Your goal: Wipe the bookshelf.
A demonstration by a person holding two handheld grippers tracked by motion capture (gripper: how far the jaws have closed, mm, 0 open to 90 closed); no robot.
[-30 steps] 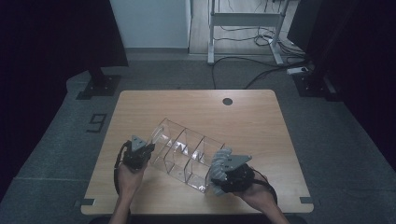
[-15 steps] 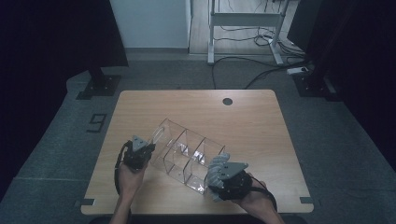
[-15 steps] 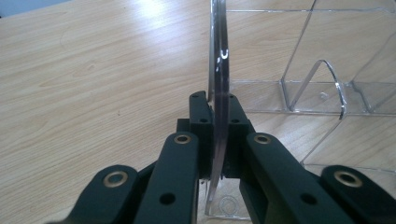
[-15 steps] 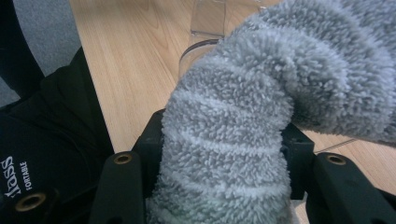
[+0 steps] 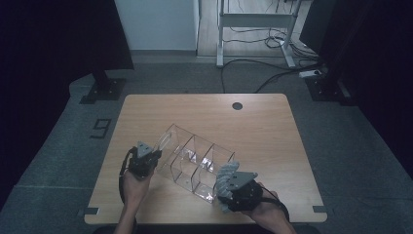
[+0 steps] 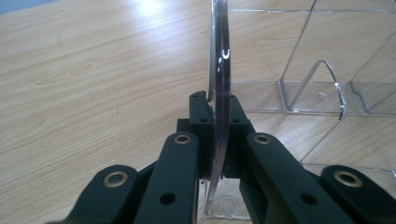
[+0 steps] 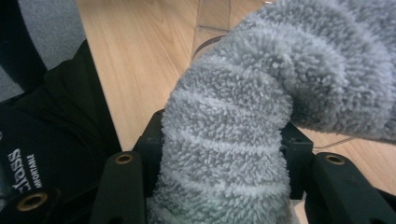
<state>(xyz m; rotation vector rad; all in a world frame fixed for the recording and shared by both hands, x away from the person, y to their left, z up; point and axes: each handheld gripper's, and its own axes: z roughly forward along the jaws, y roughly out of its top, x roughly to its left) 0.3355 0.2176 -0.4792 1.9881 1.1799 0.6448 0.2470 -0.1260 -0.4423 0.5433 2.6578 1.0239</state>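
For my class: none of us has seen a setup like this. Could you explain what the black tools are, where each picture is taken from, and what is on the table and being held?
A person sits at a wooden table with a hand-held two-jaw gripper in each hand. The high view looks down from above; the other two pictures come from cameras riding on the grippers, looking along their black jaws. On the table lies a clear plastic organizer with several compartments. The left gripper is shut on one of its thin clear walls, steadying it. The right gripper is clamped on a fluffy grey cloth, held at the organizer's near end, probably for wiping it.
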